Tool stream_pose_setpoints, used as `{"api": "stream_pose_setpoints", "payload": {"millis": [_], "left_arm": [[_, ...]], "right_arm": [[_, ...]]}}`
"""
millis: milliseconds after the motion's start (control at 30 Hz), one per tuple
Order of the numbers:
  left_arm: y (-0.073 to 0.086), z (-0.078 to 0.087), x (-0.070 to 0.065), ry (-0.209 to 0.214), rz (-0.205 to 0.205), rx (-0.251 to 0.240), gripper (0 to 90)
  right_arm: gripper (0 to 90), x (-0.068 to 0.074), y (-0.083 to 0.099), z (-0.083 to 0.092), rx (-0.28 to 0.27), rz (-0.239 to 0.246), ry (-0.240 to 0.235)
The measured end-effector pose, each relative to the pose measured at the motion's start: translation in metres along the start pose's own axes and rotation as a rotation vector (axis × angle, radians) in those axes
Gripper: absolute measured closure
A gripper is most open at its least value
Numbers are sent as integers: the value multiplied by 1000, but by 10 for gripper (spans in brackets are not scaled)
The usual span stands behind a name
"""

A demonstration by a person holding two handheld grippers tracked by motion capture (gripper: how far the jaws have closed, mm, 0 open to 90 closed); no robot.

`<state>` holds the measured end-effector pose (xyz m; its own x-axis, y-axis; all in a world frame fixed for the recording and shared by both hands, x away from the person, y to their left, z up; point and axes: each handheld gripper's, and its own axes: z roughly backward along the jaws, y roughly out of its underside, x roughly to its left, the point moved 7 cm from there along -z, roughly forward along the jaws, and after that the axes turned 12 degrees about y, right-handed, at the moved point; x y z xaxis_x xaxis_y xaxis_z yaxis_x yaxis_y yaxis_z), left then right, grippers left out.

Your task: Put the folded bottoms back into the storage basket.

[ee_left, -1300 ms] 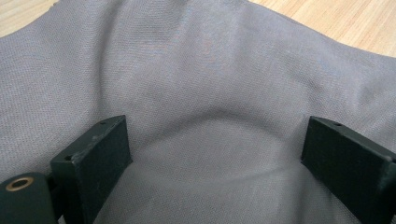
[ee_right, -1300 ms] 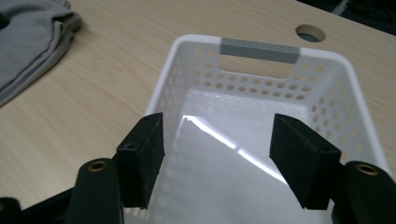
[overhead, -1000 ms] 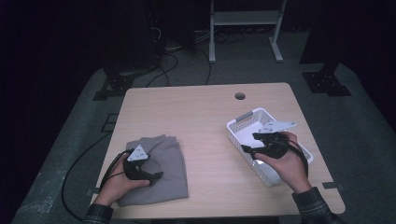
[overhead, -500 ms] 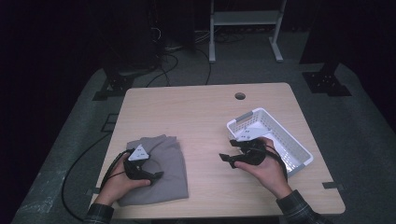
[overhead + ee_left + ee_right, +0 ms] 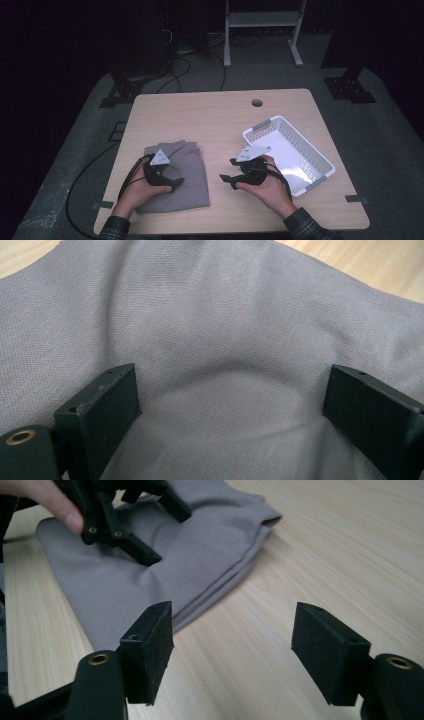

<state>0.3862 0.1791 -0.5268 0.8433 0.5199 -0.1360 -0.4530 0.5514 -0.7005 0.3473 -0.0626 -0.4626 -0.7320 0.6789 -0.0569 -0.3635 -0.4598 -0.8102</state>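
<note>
Folded grey cloth [image 5: 175, 175] on the bench [image 5: 215, 120], left of the basket [image 5: 290, 150]: the left claw [image 5: 172, 182], jaws spread, presses down to pin it, while the right claw [image 5: 227, 179], released and empty, faces its edge.

Your grey cloth [image 5: 180, 176] lies folded flat in layers near the table's [image 5: 210, 120] front left corner. Its surface dips into soft creases.
</note>
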Motion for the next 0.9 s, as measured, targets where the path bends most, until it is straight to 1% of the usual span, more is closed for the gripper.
{"api": "stream_pose_setpoints", "payload": {"millis": [133, 167, 200, 267, 367, 400, 467, 500, 600, 700, 900], "left_arm": [[-6, -6, 2, -5, 3, -4, 63], [-10, -10, 3, -8, 4, -4, 63], [-10, -10, 3, -8, 4, -4, 63], [-17, -16, 5, -15, 12, -2, 63], [-21, -20, 6, -18, 10, 4, 63], [-24, -23, 6, -21, 13, -1, 63], [-26, -25, 6, -21, 14, -6, 63], [-29, -29, 6, -23, 16, -9, 63], [-32, -31, 6, -25, 16, -4, 63], [-35, -34, 5, -24, 17, -3, 63], [-35, -34, 4, -26, 20, -5, 64]], "right_arm": [[319, 4, 4, -7, 10, 12, -8], [318, 6, 5, -10, 16, 13, -15], [318, 6, 5, -10, 16, 13, -15], [318, 10, 8, -17, 24, 17, -33], [319, 13, 11, -23, 35, 20, -43], [319, 14, 12, -25, 35, 28, -43], [319, 15, 13, -27, 38, 34, -43], [317, 17, 16, -31, 47, 40, -47], [314, 19, 18, -36, 60, 41, -42], [325, 21, 25, -43, 97, 49, -34], [312, 28, 30, -50, 113, 64, -44]]}}
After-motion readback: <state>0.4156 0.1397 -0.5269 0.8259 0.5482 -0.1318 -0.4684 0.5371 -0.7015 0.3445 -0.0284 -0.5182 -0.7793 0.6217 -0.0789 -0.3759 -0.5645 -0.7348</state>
